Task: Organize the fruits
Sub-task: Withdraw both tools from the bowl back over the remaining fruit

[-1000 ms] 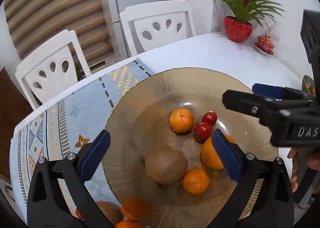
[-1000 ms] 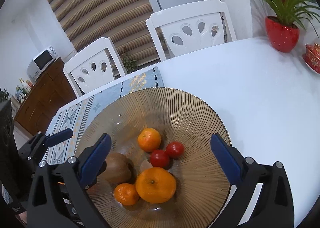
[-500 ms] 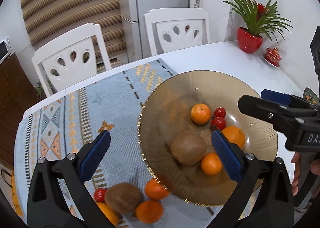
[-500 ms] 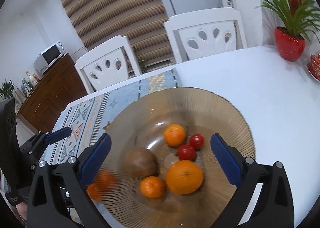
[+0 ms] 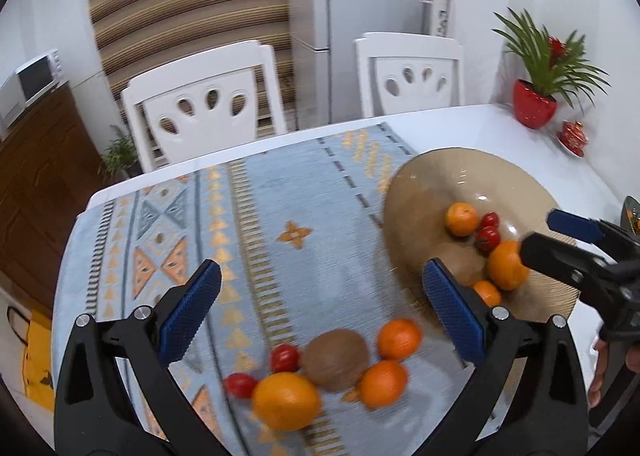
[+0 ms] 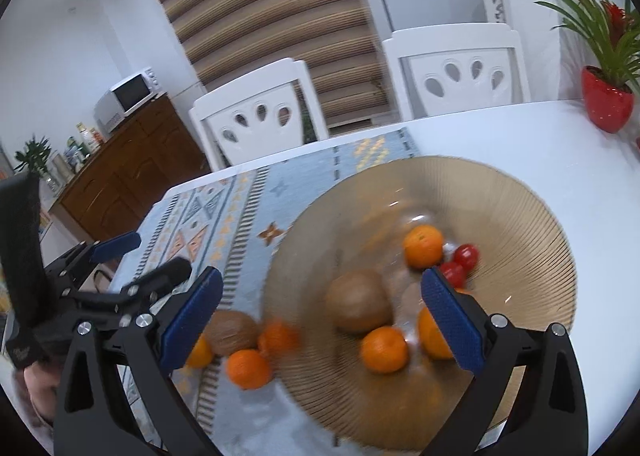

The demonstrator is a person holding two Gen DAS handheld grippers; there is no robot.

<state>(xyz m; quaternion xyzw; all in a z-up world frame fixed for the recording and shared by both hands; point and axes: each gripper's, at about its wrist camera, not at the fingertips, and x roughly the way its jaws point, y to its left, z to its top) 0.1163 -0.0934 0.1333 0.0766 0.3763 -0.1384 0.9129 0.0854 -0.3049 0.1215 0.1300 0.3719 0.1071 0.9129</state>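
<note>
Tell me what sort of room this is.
Likely a home dining room or kitchen-diner: a white table with chairs, a fridge behind, and a microwave on a wooden sideboard.

The left gripper (image 5: 322,310) is held with its two blue-padded fingers (image 5: 191,310) spread wide, nothing between them. The right gripper (image 6: 320,318) is likewise spread wide and empty, its blue pads (image 6: 452,320) well apart. In the left wrist view the right gripper (image 5: 576,244) reaches in from the right edge, with part of a hand (image 5: 600,372) visible below it. In the right wrist view the left gripper (image 6: 132,262) enters from the left edge, with a hand (image 6: 38,388) gripping its handle low in the corner.
</note>
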